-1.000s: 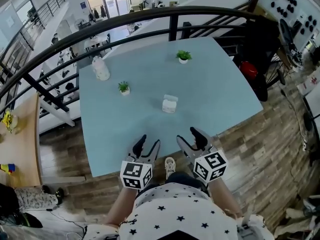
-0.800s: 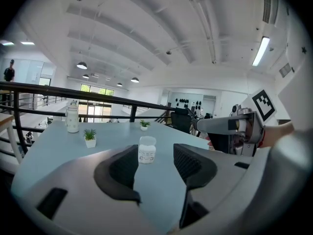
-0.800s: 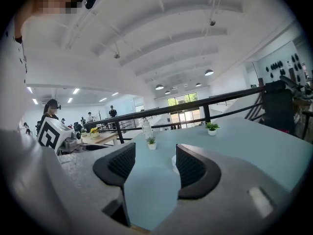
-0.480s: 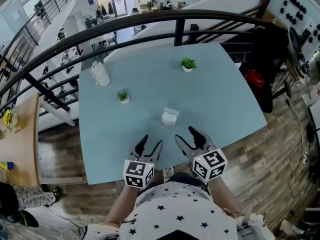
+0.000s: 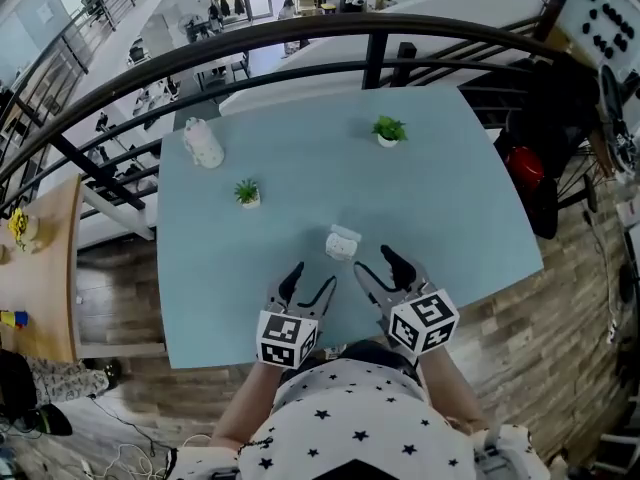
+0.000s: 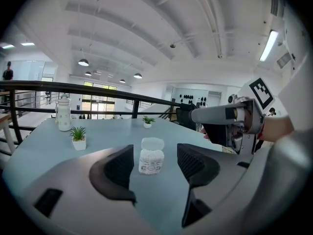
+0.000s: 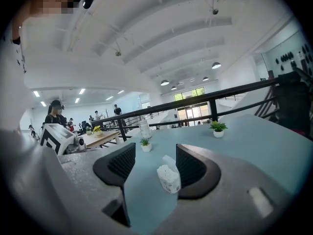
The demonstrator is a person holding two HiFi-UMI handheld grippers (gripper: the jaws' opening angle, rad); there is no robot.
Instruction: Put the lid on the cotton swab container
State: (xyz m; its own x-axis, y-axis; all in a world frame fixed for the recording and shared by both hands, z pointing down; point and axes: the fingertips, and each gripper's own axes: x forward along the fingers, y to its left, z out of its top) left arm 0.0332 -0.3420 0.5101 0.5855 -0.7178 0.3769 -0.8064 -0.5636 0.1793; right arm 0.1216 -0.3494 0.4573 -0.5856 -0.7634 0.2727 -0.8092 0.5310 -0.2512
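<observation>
The cotton swab container (image 5: 341,242) is a small clear tub full of white swabs, standing on the pale blue table (image 5: 440,198). Its lid (image 7: 169,161) is flipped up and tilted back at the top. Both grippers hover over the table's near edge, short of the container and not touching it. My left gripper (image 5: 305,286) is to its near left, its jaws opening with nothing between them. My right gripper (image 5: 380,268) is to its near right, open and empty. The container (image 6: 151,155) shows ahead through the left jaws, and also through the right jaws (image 7: 168,178).
Two small potted plants (image 5: 247,192) (image 5: 388,129) and a white bottle (image 5: 202,142) stand farther back on the table. A black railing (image 5: 300,38) curves behind the far edge. Wooden floor lies below the near edge (image 5: 250,343).
Both grippers have moved forward over the table's near edge, closer to the container. The left jaws stand slightly wider than before.
</observation>
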